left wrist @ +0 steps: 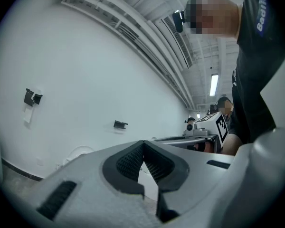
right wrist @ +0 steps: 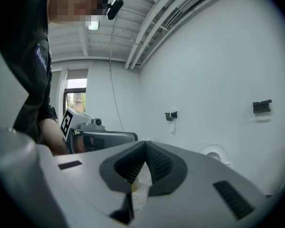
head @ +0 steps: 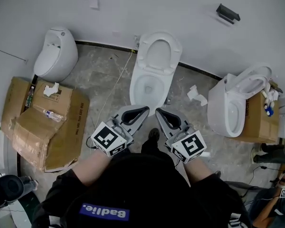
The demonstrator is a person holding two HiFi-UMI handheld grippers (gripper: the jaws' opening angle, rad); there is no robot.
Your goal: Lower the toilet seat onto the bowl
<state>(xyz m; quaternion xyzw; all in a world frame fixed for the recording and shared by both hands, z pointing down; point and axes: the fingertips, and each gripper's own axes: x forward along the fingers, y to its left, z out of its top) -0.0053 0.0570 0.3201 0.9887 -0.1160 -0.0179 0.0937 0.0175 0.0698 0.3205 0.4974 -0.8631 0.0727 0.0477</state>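
Observation:
The white toilet stands against the far wall in the head view, its seat [head: 157, 52] raised upright above the open bowl [head: 148, 87]. My two grippers hang side by side just in front of the bowl, apart from it and touching nothing. The left gripper [head: 141, 111] is shut, its dark pads meeting at the tip [left wrist: 143, 144] with nothing between them. The right gripper [head: 162, 113] is also shut and empty, jaws closed tip to tip [right wrist: 145, 145]. Both gripper views look up at the white wall, and each shows the other gripper beside it.
A white urinal-like fixture [head: 56, 53] stands at the back left beside flattened cardboard boxes [head: 42, 122]. A second toilet [head: 237, 101] leans on a box at the right. Crumpled paper [head: 196, 95] and a thin cable [head: 115, 87] lie on the floor. A dark bracket [head: 228, 13] is on the wall.

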